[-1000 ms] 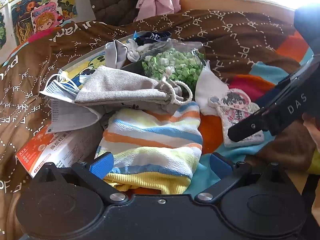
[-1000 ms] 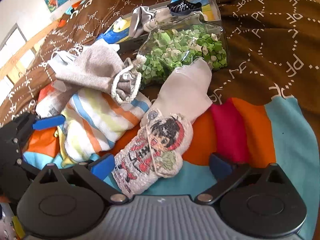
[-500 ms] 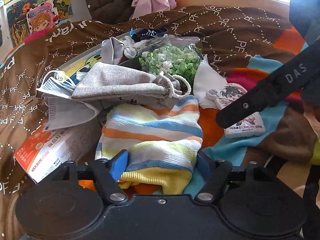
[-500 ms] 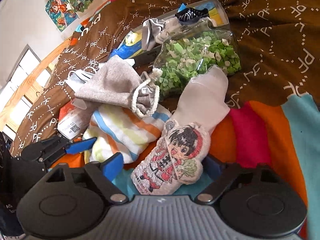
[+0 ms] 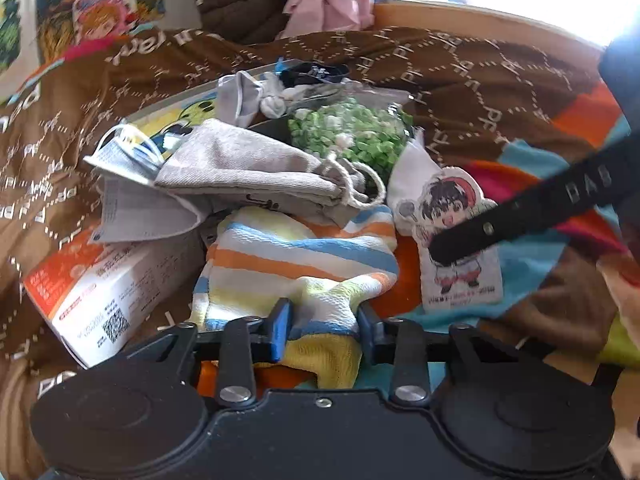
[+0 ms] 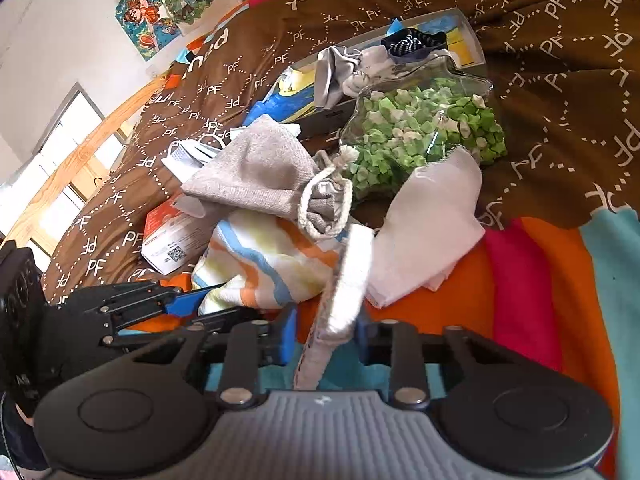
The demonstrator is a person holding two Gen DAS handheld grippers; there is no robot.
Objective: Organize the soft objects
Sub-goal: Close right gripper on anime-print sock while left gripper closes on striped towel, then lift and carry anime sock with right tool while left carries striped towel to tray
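On my left wrist view, the left gripper (image 5: 323, 330) has its jaws pinched in on the near edge of the striped towel (image 5: 296, 264) at 6 o'clock; the towel's yellow hem disappears under the gripper body. A grey drawstring pouch (image 5: 248, 172) lies across the towel's far end at 11 o'clock, partly covering a face mask (image 5: 132, 200). A white and orange box (image 5: 96, 292) sits at 8 o'clock, its rear hidden by the mask.

On my right wrist view, the right gripper (image 6: 326, 338) is closed on the cartoon-print plush pad (image 6: 346, 280), held edge-on and blurred, so I cannot read its print here. A white cloth (image 6: 432, 236) lies at 1 o'clock, overlapping a clear bag of green pieces (image 6: 424, 128). Everything rests on the bedspread (image 6: 560, 80).
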